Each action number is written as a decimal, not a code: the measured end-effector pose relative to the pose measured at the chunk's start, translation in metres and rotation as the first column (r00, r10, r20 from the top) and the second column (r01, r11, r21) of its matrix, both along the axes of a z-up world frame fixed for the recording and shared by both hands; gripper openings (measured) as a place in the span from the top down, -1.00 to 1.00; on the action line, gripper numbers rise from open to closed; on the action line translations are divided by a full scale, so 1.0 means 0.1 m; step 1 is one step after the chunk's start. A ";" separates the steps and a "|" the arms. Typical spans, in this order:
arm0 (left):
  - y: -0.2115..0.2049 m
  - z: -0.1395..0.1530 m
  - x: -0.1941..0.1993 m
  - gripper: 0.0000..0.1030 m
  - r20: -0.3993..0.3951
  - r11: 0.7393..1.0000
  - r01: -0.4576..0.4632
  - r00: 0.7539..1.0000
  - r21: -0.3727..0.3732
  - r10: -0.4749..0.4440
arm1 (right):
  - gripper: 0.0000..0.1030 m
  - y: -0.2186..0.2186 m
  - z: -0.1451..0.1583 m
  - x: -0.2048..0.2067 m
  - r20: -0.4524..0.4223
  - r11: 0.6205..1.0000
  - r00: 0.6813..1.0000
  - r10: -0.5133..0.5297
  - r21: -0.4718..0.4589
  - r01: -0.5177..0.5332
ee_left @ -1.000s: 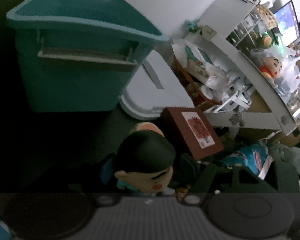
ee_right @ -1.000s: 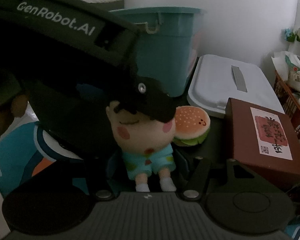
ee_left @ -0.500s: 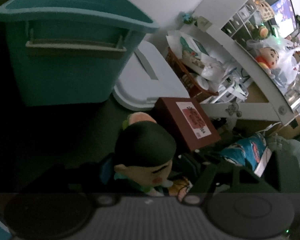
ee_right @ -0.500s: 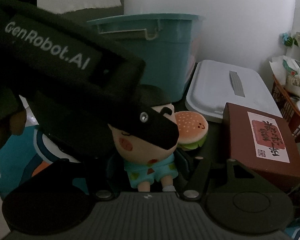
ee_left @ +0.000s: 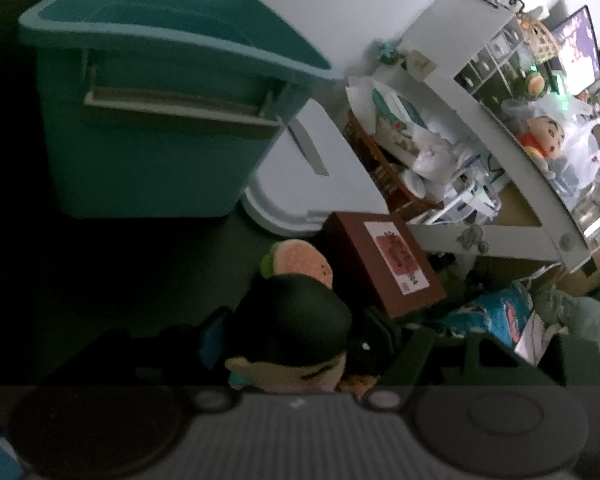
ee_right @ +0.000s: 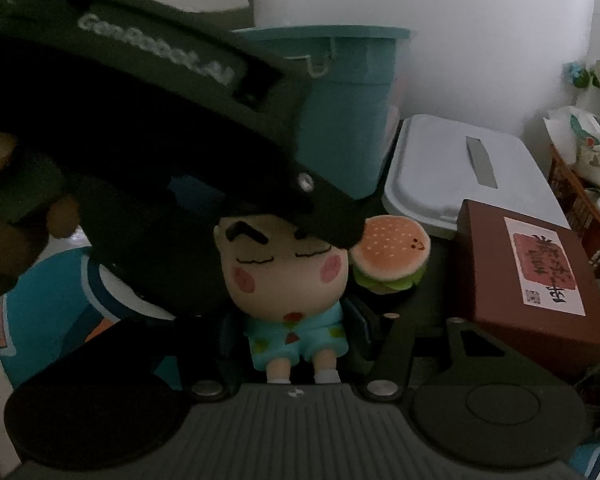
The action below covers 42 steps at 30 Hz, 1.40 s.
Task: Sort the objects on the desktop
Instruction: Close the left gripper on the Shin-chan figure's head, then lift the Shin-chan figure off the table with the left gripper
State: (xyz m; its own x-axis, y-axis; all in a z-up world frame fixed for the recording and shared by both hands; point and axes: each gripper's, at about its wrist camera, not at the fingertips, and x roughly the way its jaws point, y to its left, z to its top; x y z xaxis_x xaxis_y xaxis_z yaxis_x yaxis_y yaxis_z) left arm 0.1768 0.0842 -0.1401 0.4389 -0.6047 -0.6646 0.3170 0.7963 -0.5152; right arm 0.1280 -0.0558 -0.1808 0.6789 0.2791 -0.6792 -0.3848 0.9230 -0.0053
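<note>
Right wrist view: doll [ee_right: 286, 280] face-on between right gripper [ee_right: 296, 332] fingers, jaws just closing in, pads hugging its torso. Left gripper [ee_right: 324, 220] clamped over doll's head from above. Left wrist view: only doll's black hair [ee_left: 292, 316], burger plush [ee_left: 300, 260] just beyond, teal bin [ee_left: 156, 120] further ahead.

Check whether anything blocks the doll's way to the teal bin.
Nothing visible stands between the black-haired boy doll in pale blue clothes and the open teal plastic bin; the plush burger sits beside the doll, off that line.
</note>
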 end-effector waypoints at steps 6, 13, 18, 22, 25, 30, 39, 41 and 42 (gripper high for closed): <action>-0.01 -0.01 0.00 -0.39 -0.004 1.000 0.012 1.000 -0.006 -0.012 | -0.23 -0.02 -0.01 0.01 0.018 1.000 1.000 0.007 0.022 -0.007; 0.00 0.01 0.00 -0.38 0.010 1.000 0.012 1.000 -0.017 -0.012 | -0.14 -0.08 -0.02 0.05 -0.009 0.997 1.000 -0.020 0.071 0.020; 0.03 0.10 0.01 -0.39 0.044 0.998 0.018 0.999 -0.054 -0.016 | -0.14 -0.13 0.11 0.04 -0.019 0.993 0.999 -0.050 0.105 0.052; -0.02 0.17 -0.04 -0.39 0.071 0.996 0.045 0.997 -0.072 -0.040 | -0.14 -0.18 0.24 0.00 -0.010 0.991 0.997 -0.073 0.111 0.074; -0.07 0.21 -0.07 -0.39 0.085 0.995 0.064 0.995 -0.072 -0.058 | -0.14 -0.25 0.32 -0.03 -0.009 0.989 0.995 -0.099 0.107 0.099; -0.13 0.25 -0.10 -0.40 0.099 0.993 0.080 0.992 -0.081 -0.072 | -0.14 -0.39 0.50 -0.09 0.006 0.990 0.993 -0.120 0.070 0.119; -0.21 0.35 -0.19 -0.38 0.152 0.987 0.117 0.983 -0.111 -0.099 | -0.13 -0.60 0.76 -0.20 0.042 0.993 0.992 -0.121 0.018 0.120; -0.23 0.33 -0.18 -0.38 0.150 0.988 0.118 0.983 -0.098 -0.102 | -0.13 -0.62 0.71 -0.22 0.040 0.990 0.990 -0.135 0.035 0.134; -0.23 0.31 -0.17 -0.39 0.139 0.988 0.117 0.985 -0.104 -0.102 | -0.13 -0.63 0.68 -0.23 0.039 0.990 0.989 -0.140 0.040 0.138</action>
State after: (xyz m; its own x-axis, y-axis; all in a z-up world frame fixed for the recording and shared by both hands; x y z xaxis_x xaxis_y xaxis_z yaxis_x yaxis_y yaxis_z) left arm 0.1600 0.0607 -0.1095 0.4458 -0.7210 -0.5305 0.4711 0.6929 -0.5458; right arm 0.1052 -0.1184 -0.1130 0.7404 0.2047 -0.6402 -0.2529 0.9673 0.0168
